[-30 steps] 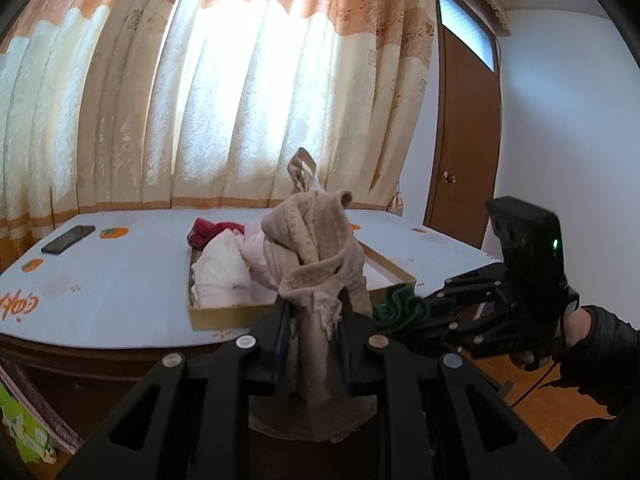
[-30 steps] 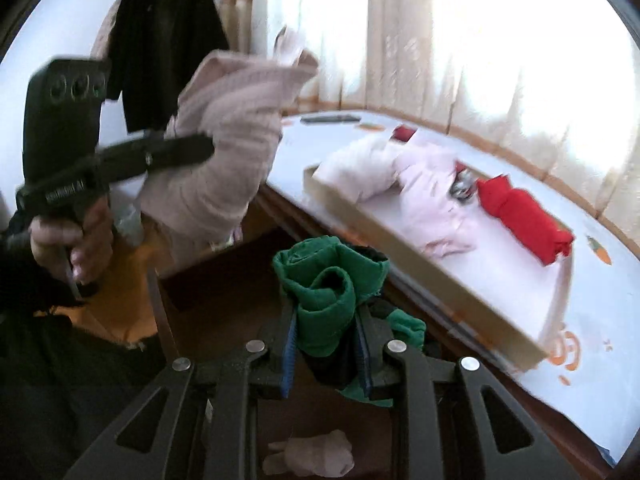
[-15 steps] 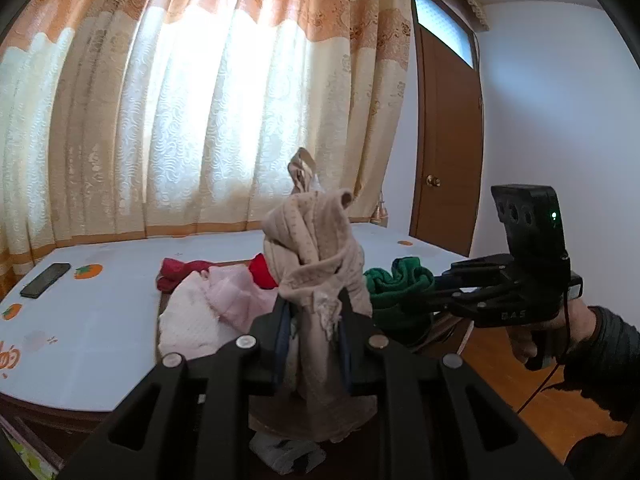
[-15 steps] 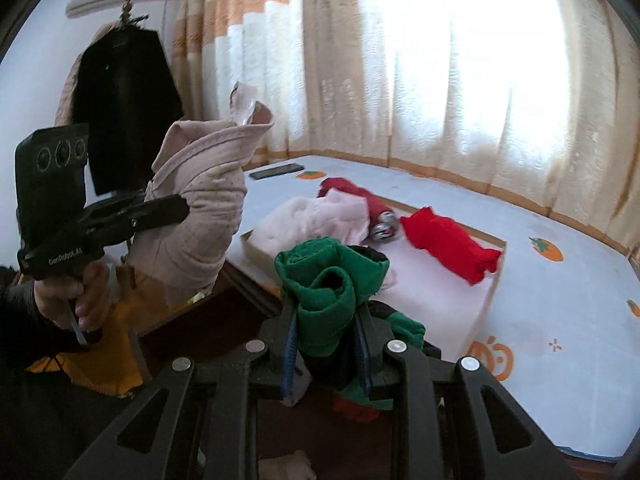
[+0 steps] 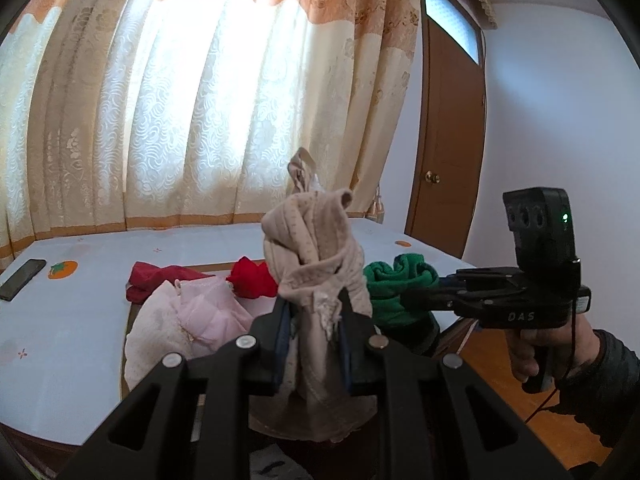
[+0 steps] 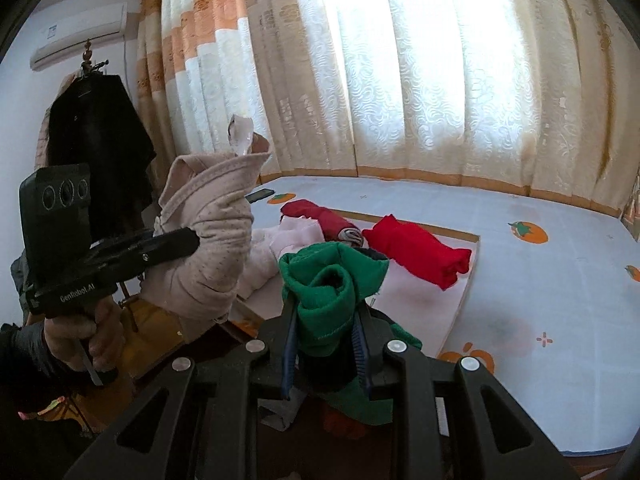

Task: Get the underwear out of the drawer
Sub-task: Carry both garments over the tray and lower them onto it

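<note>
Underwear clear of drawer: beige dotted cotton roll (image 5: 316, 264) clamped in left tool (image 5: 314, 316), green knit roll (image 6: 326, 300) clamped in right tool (image 6: 326, 340), above white bench (image 6: 560, 300). Likely risk: loose tails slipping out or snagging.

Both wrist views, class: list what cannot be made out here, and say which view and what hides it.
- The drawer: neither view shows it clearly; each claw's black frame fills the bottom.
- Lower end of the beige garment: left wrist view, behind the left claw.
- Lower part of the green garment: right wrist view, behind the right claw.
- Phone: right wrist view, too small for detail.
</note>
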Motion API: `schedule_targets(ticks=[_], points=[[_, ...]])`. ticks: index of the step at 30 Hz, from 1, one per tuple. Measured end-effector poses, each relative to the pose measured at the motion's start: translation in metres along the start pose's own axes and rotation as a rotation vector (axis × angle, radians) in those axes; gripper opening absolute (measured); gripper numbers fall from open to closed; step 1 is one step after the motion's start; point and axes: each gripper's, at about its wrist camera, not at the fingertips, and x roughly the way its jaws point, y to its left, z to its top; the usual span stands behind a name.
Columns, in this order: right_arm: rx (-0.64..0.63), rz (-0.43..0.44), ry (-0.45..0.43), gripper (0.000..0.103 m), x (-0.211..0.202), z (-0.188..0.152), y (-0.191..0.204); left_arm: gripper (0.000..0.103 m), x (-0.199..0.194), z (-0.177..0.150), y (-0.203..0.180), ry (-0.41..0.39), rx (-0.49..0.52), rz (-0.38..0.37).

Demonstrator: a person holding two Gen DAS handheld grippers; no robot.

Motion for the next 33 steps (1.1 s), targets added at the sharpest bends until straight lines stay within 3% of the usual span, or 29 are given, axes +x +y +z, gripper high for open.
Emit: schedule_targets(ticks=[22, 33], points=[[0.136, -0.007, -0.02, 0.026, 0.026, 0.024, -0.044, 0.019, 0.055, 0.01, -0.001, 0.088, 0.009, 0.0], [0.253, 0.004, 0.012, 0.026, 0.055, 0.032, -0.079, 0.018, 0.091, 0.01, 0.002, 0.185, -0.033, -0.014]])
